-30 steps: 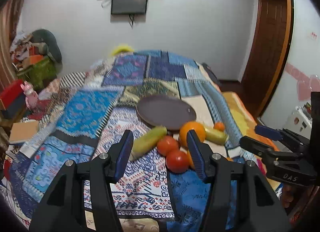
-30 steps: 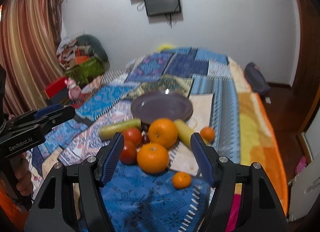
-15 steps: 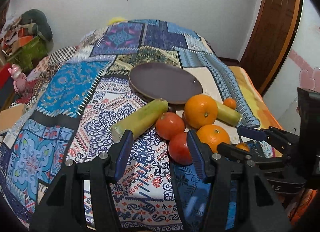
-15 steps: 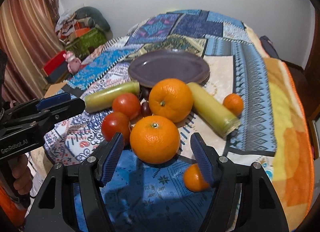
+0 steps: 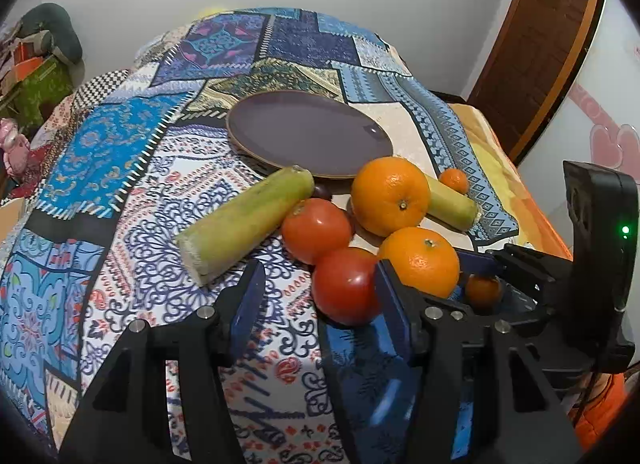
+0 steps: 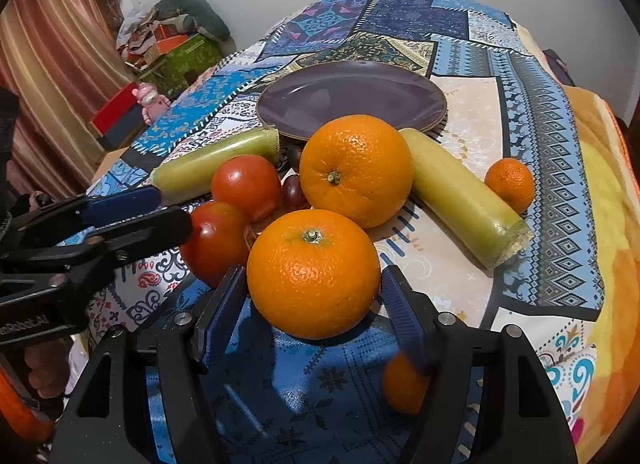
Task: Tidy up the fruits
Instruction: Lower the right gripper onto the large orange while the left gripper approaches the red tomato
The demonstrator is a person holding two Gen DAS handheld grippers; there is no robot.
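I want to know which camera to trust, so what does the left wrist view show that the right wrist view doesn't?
Only the left wrist view: the wooden door and the left gripper open beside the near tomato.
Only the right wrist view: the striped curtain and the right gripper open around the near orange, not visibly pressing it.
Both: the empty purple plate, two green stalks, two oranges, two tomatoes.
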